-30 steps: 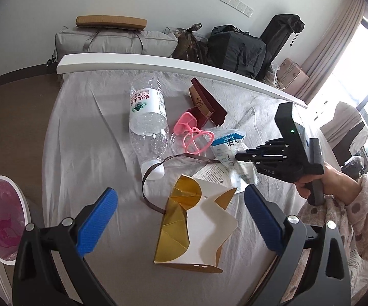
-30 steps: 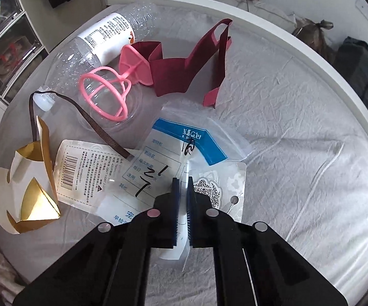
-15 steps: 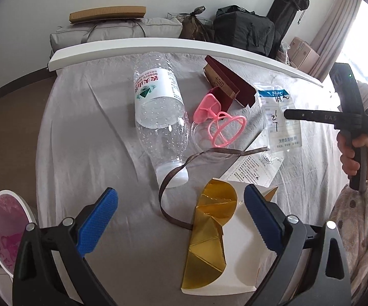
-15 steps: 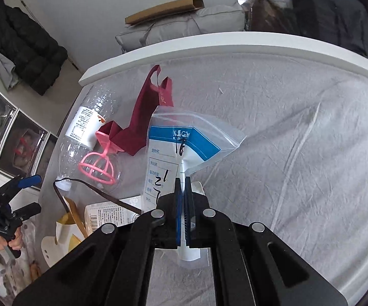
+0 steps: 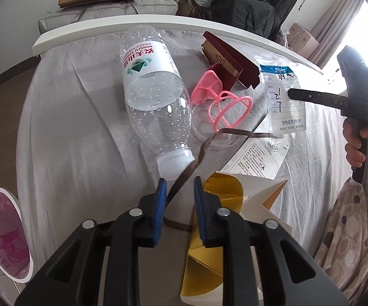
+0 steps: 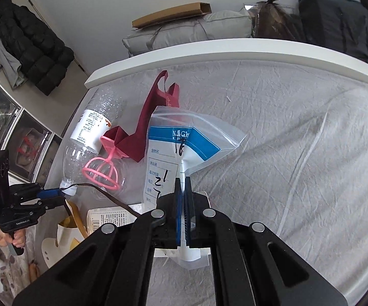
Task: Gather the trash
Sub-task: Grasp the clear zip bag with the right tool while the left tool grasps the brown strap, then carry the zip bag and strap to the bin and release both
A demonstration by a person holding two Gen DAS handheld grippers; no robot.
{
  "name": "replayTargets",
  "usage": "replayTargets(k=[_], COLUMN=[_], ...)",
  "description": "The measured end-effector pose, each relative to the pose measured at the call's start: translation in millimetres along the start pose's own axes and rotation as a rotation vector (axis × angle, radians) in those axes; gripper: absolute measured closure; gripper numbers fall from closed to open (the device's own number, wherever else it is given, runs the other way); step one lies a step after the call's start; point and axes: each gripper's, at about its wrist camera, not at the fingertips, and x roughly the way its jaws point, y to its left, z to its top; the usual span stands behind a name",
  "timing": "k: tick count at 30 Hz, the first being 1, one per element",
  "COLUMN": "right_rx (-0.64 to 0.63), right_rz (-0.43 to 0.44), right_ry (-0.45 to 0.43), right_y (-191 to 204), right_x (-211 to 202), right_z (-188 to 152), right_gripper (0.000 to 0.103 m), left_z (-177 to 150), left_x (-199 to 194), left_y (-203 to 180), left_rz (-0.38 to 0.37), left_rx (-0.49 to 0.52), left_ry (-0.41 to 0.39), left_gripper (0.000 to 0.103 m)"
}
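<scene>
The jaws of the left gripper (image 5: 178,187) are closing, and a brown ribbon (image 5: 184,176) is seen running up between the blue pads, which do not yet press on it. Just beyond the fingertips the capped neck of a clear plastic bottle (image 5: 153,94) is found, lying on the grey sheet (image 5: 77,127). To the right of the fingers a gold and white paper box (image 5: 224,219) is seen, partly under the right finger. A clear zip bag (image 6: 184,153) with a blue band is clamped between the tightly closed pads of the right gripper (image 6: 183,186) and is held up off the sheet. Beyond the bag a dark red paper bag (image 6: 155,117) and a pink plastic piece (image 6: 105,165) are lying.
</scene>
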Motion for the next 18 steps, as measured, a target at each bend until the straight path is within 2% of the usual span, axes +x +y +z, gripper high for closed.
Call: replayTargets(k=[1, 2, 5, 9, 13, 18], right_rx=[-0.003, -0.006, -0.016, -0.002, -0.011, -0.027], right_rz=[0.002, 0.002, -0.003, 0.012, 0.014, 0.039], right_ry=[0.001, 0.001, 0.004, -0.004, -0.02, -0.046], right_y=[0.5, 1.5, 3.3, 0.5, 3.9, 22.9], right_x=[-0.4, -0.4, 0.1, -1.5, -10.7, -30.0], right_z=[-0.3, -0.5, -2.0, -2.9, 0.5, 5.0], right_gripper=[0.102, 0.102, 0.102, 0.102, 0.102, 0.102], left_z=[-0.8, -0.9, 1.2, 5.9, 10.6, 8.3], left_x=[2.9, 5.0, 1.5, -17.4, -48.2, -93.6], left_y=[2.7, 5.3, 9.3, 1.0, 3.8, 25.5], left_rz=[-0.001, -0.002, -0.034, -0.031, -0.006, 0.005], left_rx=[-0.002, -0.009, -0.04, -0.021, -0.001, -0.028], left_ry=[0.01, 0.015, -0.006, -0.044, -0.103, -0.183], left_gripper=[0.101, 0.103, 0.103, 0.103, 0.103, 0.103])
